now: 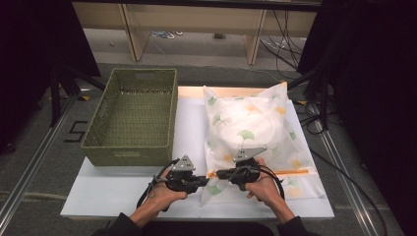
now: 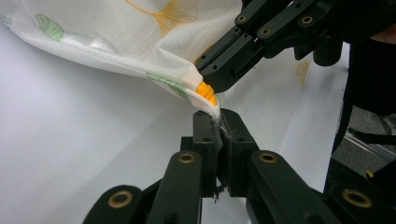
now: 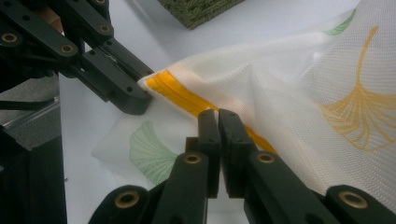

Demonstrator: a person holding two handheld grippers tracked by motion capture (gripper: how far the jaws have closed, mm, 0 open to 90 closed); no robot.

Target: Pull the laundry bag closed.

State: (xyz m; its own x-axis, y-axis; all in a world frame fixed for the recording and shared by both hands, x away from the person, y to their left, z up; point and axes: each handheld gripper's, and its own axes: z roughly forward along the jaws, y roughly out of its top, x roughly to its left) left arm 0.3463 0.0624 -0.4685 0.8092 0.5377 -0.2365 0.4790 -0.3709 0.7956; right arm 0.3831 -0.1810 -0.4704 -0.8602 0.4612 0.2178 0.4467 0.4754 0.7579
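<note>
Step in hand, as I read it: working the zipper at the near edge of the mesh pillow bag [image 1: 251, 130], which has a pillow inside. Both grippers are pinched on that edge.

Left to right, with the basket as landmark. The green woven basket [image 1: 132, 115] stands on the left half of the white desk [image 1: 113, 196]. Just in front of the basket's near right corner sits the left gripper [image 1: 202, 181], jaws closed on the bag's corner cloth [image 2: 212, 112], right at the end of the orange zipper tape [image 2: 206, 92]. To the right of it, farther from the basket, the right gripper [image 1: 220, 173] has its jaws closed down on the zipper line [image 3: 219, 116]. What exactly sits between them, slider or tape, I cannot tell. The two grippers are almost tip to tip.

Next move, judged: left gripper anchors the corner while the right draws along the orange strip [image 1: 290, 172], away from the basket. It needs a straight, level pull; the mesh is slack and could bunch or slip.

Bag: white fine mesh, printed with green and yellow ginkgo leaves, puffed by the pillow, lying right of the basket, with its far end near the back edge of the desk.
</note>
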